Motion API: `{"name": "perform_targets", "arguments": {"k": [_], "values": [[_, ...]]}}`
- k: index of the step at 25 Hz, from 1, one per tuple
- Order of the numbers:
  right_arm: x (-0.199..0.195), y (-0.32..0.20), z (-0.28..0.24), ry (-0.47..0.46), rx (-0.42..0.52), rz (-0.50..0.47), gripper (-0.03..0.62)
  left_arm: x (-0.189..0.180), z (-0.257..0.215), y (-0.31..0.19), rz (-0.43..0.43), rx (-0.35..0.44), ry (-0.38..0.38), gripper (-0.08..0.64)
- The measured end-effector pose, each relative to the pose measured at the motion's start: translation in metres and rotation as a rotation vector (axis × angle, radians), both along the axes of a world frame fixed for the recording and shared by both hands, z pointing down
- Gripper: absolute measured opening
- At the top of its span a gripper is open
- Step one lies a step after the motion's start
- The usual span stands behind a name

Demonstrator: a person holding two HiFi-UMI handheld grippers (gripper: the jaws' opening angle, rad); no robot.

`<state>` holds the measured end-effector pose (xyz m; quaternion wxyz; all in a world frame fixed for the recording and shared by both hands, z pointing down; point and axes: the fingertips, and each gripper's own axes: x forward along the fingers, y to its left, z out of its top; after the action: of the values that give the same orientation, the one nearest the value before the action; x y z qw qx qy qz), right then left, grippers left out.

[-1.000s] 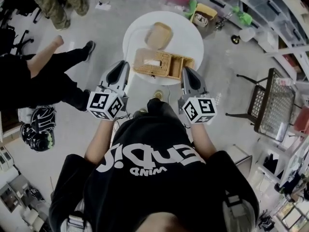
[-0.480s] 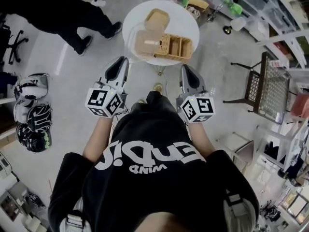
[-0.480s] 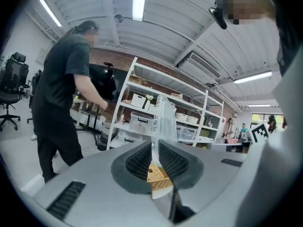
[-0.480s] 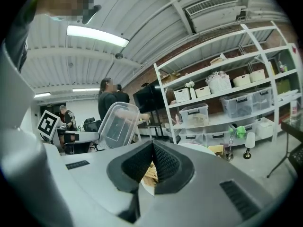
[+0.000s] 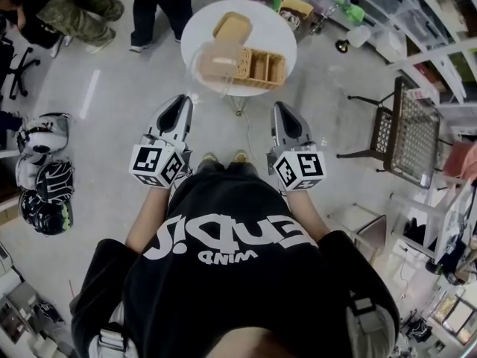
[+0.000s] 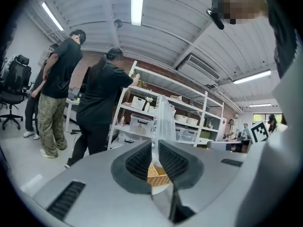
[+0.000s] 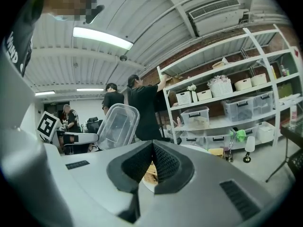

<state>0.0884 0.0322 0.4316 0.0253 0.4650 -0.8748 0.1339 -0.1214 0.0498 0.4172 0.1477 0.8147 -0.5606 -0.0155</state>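
Table: round white table (image 5: pixel 289 42), well ahead of both grippers, carrying the basket.
Basket: tan woven basket with compartments (image 5: pixel 262 67), on the table's near side.
Lid: clear, round-cornered plastic lid (image 5: pixel 215 60), pinched at one edge, probably so that it stands upright in the air, between the left gripper and the basket.
Left gripper (image 5: pixel 181 103): clamped on the lid's rim.
Right gripper (image 5: pixel 281 109): jaws pressed together with nothing between them, level with the left.

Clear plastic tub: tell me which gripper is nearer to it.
Left. The left gripper is shut on the clear plastic tub, gripping its edge between the jaws. The right gripper is off to the tub's right, jaws together, not touching it.
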Motion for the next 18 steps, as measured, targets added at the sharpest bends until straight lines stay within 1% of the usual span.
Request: {"name": "perform_targets", "arguments": {"k": [5, 14, 18], "values": [[0.010, -0.006, 0.006, -0.004, 0.005, -0.008, -0.006, 0.012, 0.004, -0.011, -0.003, 0.013, -0.019, 0.043], [0.014, -0.011, 0.006, -0.027, 0.012, -0.030, -0.006, 0.019, 0.012, -0.013, -0.033, -0.009, -0.011, 0.043], [0.015, -0.015, 0.005, -0.023, 0.019, -0.041, -0.006, 0.020, 0.010, -0.015, -0.045, -0.014, -0.002, 0.043]]}}
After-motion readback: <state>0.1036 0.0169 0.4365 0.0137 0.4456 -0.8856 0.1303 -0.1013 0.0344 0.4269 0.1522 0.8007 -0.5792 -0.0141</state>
